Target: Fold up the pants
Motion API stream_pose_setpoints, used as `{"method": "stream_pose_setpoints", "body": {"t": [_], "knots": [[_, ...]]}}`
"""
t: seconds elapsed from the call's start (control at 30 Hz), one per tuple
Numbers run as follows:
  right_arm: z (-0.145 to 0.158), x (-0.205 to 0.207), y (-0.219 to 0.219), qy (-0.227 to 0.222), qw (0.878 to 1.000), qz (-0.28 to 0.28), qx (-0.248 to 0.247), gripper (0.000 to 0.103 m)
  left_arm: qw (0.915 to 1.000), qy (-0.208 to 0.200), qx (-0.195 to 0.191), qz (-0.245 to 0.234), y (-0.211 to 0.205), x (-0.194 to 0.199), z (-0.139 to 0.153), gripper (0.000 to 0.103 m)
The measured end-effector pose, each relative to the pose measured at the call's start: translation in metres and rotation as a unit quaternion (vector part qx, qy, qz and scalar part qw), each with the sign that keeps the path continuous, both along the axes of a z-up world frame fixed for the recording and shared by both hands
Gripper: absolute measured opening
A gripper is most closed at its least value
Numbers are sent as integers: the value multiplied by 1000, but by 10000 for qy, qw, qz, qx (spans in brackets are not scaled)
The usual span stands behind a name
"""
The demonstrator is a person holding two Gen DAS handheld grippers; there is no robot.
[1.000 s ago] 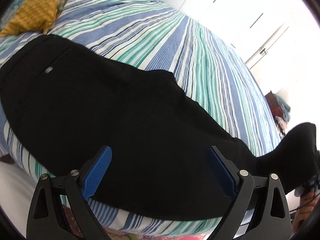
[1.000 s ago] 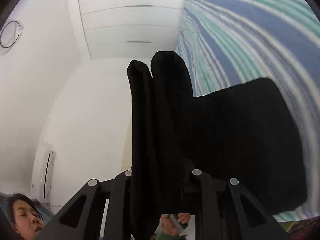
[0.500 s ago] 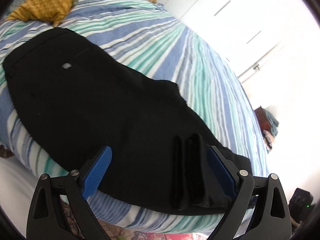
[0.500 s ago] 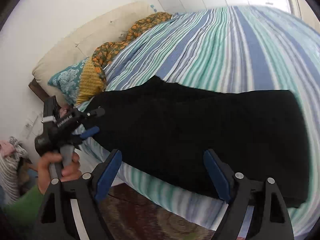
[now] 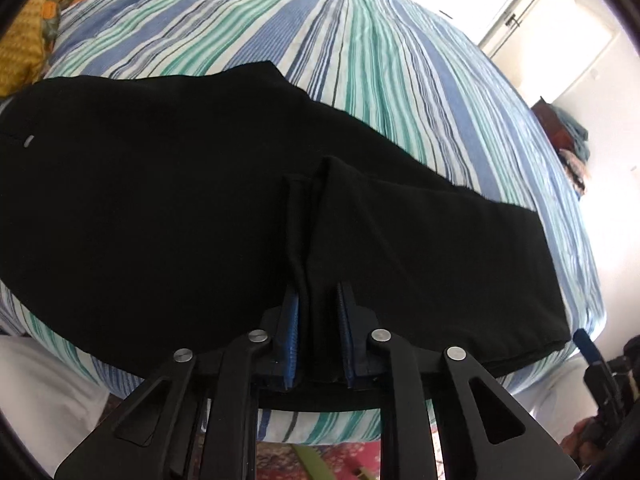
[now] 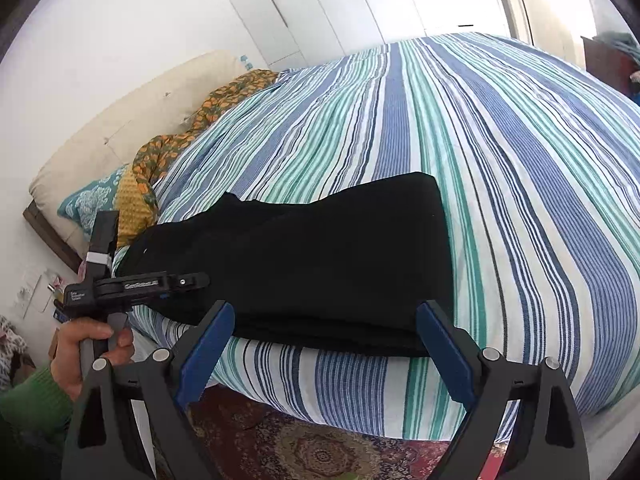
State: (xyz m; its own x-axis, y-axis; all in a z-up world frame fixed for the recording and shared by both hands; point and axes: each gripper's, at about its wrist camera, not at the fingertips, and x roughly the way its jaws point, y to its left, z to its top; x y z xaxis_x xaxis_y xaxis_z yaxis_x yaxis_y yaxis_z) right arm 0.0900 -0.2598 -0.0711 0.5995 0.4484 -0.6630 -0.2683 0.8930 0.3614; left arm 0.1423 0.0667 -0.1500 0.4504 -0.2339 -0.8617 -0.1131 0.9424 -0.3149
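Black pants (image 5: 160,184) lie along the near edge of a striped bed, with the leg end folded back over the middle. My left gripper (image 5: 318,300) is shut on the leg hems, which stick up between its blue pads. In the right wrist view the pants (image 6: 320,256) show as a folded black slab, and the left gripper (image 6: 192,280) is seen at their left end, held by a hand in a green sleeve. My right gripper (image 6: 324,320) is open and empty, just off the bed's edge below the pants.
The bed (image 6: 500,140) has a blue, green and white striped cover. Pillows and an orange patterned cloth (image 6: 172,148) lie at its head. A patterned rug (image 6: 320,448) covers the floor below. White wardrobe doors (image 6: 340,8) stand behind.
My right gripper let go of the pant leg end and drew back open. My left gripper closed on the hems laid between its fingers.
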Motion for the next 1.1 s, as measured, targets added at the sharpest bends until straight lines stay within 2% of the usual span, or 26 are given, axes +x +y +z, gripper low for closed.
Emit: {"method": "stream_pose_setpoints", "body": {"t": [0.03, 0.13, 0.2, 0.27, 0.37, 0.43, 0.53, 0.63, 0.77, 0.83, 0.87, 0.93, 0.97, 1.03, 1.1], "knots": [[0, 1, 8, -50, 9999, 30, -85, 92, 9999, -152, -77, -19, 1, 3, 8, 9], [1, 2, 14, -217, 9994, -38, -262, 92, 9965, -821, 39, -153, -2, 7, 41, 9], [3, 3, 12, -297, 9989, -185, -300, 92, 9948, -995, 47, -215, 0, 12, 49, 9], [1, 6, 9, -301, 9983, -371, -331, 92, 9951, -958, 89, -212, 8, 17, 41, 9], [-1, 9, -1, -229, 9972, -623, -354, 92, 9983, -530, 171, -156, 16, 14, -1, 9], [-1, 11, -4, -190, 9967, -706, -362, 92, 9987, -494, 61, -116, 23, 4, -22, 10], [6, 20, -4, -199, 9967, -670, -403, 92, 9981, -595, -20, -144, 24, 0, -13, 10], [27, 38, -1, -438, 9965, -567, -429, 92, 9979, -621, -11, -182, 22, 1, -10, 12], [46, 60, 12, -644, 9979, -3, -2, 92, 9979, -619, -65, -158, 24, -2, -12, 14], [29, 67, 20, -448, 9984, 312, 136, 92, 9980, -615, -65, -147, 26, -2, -14, 16], [11, 71, 24, -186, 9989, 423, 108, 92, 9980, -612, -71, -142, 26, -3, -15, 16], [-41, 80, 30, 870, 9943, 606, -98, 92, 9980, -598, -120, -141, 27, -5, -16, 18], [-62, 80, 31, 1227, 9902, 630, -241, 91, 9980, -600, -113, -136, 27, -5, -17, 19], [-54, 73, 32, 886, 9931, 666, -383, 90, 9981, -600, -116, -126, 28, -6, -17, 19], [-37, 82, 32, 959, 9932, 634, -160, 90, 9981, -590, -120, -114, 28, -5, -18, 19]]}}
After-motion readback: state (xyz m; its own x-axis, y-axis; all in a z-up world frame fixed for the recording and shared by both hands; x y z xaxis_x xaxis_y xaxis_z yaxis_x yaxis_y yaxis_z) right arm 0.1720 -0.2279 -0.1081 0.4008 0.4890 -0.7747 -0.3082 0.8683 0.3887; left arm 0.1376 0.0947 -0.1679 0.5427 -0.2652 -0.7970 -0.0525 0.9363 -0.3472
